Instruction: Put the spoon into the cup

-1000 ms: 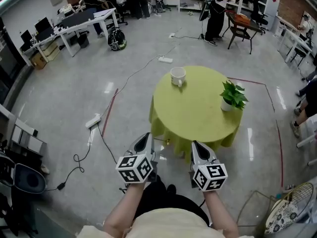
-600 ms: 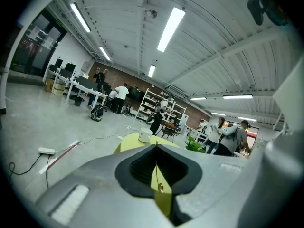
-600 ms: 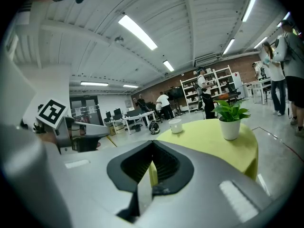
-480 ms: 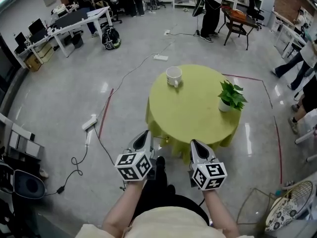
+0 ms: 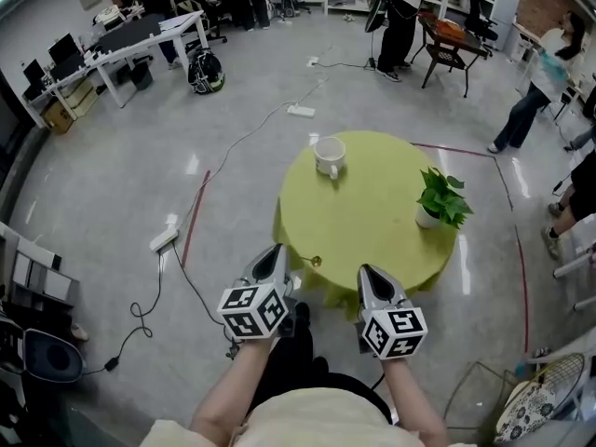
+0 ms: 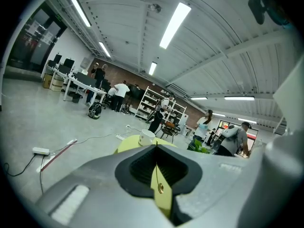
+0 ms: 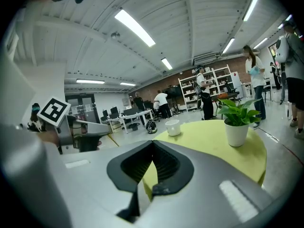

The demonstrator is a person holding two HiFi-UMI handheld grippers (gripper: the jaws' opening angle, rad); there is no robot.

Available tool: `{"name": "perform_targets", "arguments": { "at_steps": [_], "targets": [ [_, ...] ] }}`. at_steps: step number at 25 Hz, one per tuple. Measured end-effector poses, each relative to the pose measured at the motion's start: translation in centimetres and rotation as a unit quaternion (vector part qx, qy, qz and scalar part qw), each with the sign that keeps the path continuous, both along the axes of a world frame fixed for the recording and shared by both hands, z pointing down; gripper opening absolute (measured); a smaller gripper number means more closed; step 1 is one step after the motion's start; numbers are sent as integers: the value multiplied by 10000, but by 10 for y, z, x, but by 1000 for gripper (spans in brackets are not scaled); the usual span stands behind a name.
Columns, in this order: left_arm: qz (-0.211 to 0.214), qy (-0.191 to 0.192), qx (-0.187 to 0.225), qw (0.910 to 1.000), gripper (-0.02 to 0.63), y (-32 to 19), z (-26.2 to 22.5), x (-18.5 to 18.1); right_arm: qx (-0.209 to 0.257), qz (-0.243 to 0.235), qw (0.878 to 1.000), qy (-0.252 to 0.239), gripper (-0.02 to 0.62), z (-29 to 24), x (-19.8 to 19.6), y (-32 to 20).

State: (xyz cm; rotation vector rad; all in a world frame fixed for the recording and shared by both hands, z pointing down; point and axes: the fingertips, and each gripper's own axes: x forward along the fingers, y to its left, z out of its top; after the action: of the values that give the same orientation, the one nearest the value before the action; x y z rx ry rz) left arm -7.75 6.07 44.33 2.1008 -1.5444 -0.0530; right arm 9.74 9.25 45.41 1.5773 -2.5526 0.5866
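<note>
A: Spoon?
B: Small, thin, gold-coloured spoon (image 5: pixel 316 261) (image 6: pixel 160 188). Nipped btwn the closed jaws of the left claw (image 5: pixel 278 252) (image 6: pixel 156 147), edge-on in the left gripper view. One gold end pokes out just past the claw tip, a bit to its right.
A: Cup?
B: White cup (image 5: pixel 330 155) (image 6: pixel 146 137) (image 7: pixel 172 127) w/ handle, upright, mouth up. Well ahead of the claw, slightly right of it, handle approx. toward the claw. Spoon & cup well apart.

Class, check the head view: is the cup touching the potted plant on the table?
No: the cup stands near the far left edge of the table, and the potted plant stands apart on its right side.
</note>
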Motion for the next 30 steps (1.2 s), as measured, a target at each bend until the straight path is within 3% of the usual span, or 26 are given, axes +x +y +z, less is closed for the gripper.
{"name": "perform_targets", "arguments": {
  "at_steps": [30],
  "targets": [
    [463, 104, -133, 9988, 5, -192, 6, -25, -257, 439, 9987, 26, 0, 7, -30, -167]
  ]
}}
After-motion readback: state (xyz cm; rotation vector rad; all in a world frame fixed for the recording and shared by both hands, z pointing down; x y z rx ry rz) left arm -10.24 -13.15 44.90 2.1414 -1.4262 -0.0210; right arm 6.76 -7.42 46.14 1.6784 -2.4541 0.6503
